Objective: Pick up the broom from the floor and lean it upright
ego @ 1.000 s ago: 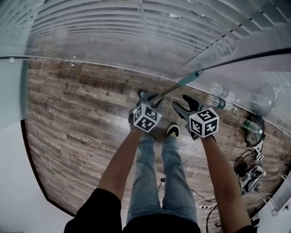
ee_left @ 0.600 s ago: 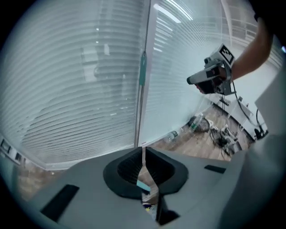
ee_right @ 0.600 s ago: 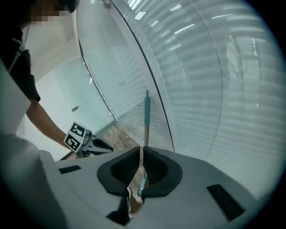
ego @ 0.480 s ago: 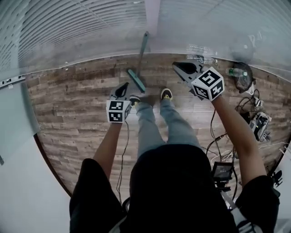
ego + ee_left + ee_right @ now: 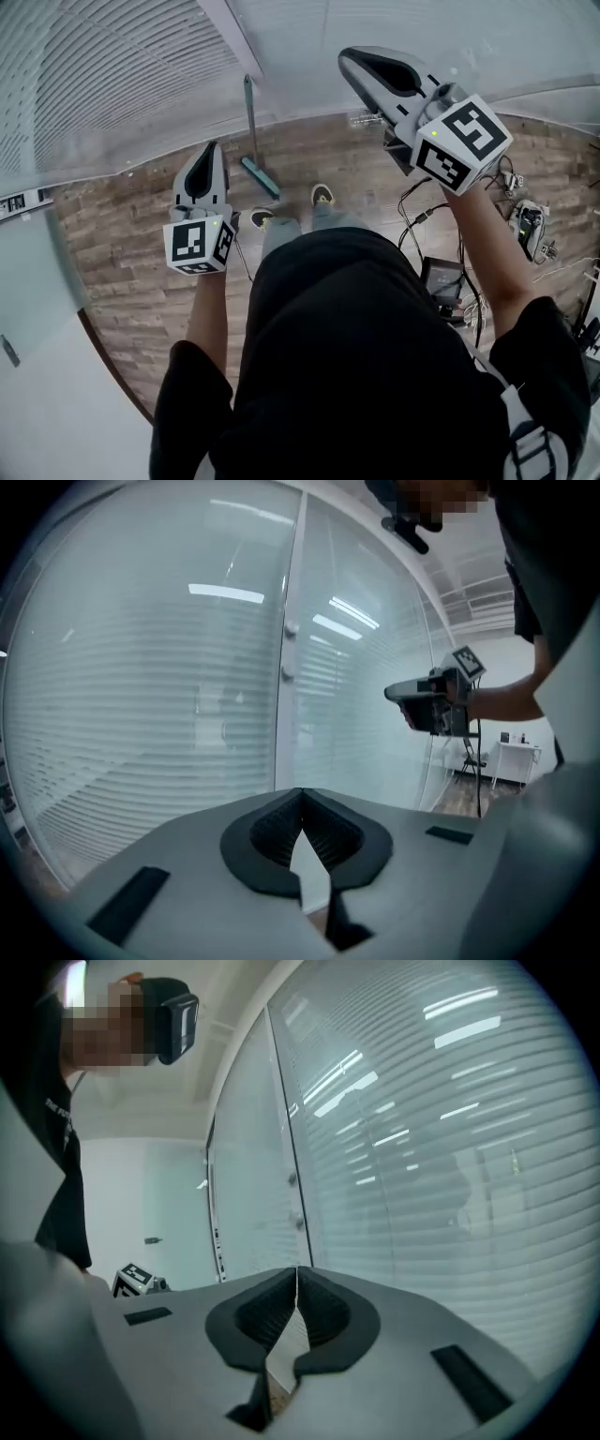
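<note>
The broom [image 5: 250, 122] stands upright on the far side of the wooden floor [image 5: 122, 234], its handle leaning on the glass wall [image 5: 112, 84], so the task looks finished to me. The left gripper [image 5: 209, 150] and the right gripper [image 5: 354, 62] are both raised in front of the wall, near it, and their jaws have just closed fully with nothing between them. The next move should only be to draw back without touching the broom.

One broom [image 5: 251, 131], far, at the glass wall [image 5: 112, 75]; two grippers, the left gripper [image 5: 210, 148] and the right gripper [image 5: 349, 58]; two shoes, the left shoe [image 5: 261, 218] and the right shoe [image 5: 322, 194], near the broom.
</note>
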A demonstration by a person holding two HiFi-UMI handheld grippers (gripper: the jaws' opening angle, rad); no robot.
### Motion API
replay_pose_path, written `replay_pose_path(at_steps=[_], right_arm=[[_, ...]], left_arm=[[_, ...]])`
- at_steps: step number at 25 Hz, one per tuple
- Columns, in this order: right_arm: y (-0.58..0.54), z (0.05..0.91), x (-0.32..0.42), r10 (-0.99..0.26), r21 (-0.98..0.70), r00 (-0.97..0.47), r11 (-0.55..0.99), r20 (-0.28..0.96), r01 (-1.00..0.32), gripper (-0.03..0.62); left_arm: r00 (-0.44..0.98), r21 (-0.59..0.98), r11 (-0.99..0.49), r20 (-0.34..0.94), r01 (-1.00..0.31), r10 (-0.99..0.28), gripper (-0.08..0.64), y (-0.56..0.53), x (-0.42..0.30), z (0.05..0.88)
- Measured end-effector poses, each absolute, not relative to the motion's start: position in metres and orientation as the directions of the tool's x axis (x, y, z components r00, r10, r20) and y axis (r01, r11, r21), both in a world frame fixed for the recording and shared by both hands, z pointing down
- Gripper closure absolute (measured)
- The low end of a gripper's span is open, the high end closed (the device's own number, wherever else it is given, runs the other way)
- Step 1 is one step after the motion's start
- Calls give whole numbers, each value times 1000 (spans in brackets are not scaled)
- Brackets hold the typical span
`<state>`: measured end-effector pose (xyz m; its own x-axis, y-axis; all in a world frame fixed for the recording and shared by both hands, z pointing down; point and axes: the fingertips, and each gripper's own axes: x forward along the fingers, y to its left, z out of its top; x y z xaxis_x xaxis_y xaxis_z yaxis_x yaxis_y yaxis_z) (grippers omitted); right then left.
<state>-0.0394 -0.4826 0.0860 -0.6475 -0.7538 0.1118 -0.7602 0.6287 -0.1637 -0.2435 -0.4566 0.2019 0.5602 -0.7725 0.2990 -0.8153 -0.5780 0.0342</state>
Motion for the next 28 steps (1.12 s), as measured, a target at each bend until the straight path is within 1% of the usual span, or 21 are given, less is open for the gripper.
replay_pose_path(at_steps=[3,8,13,17,21,28], right_arm=[[-459,63,-26,-793,-187,-607,588,60,-787,569],[-417,63,0,-812,-188,-580,561,65,-806,569],[-416,56,19,-831,-175,-553,537,57,-825,569],[-419,51,19,-841,-143,-539,528,49,-837,569],[-420,47,15,-844,-101,-534,528,45,-843,569],[-417,42,15,-843,-98,-537,532,36,-841,569]], left_arm=[[562,48,-563,187,-825,-806,538,-446,-223,143],[546,132,-532,101,-836,-832,538,-418,-199,91],[581,78,-576,116,-814,-806,538,-407,-180,85],[594,70,-590,126,-805,-795,538,-413,-178,81],[607,63,-604,115,-794,-786,537,-418,-175,74],[624,48,-623,91,-781,-776,538,-418,-164,64]])
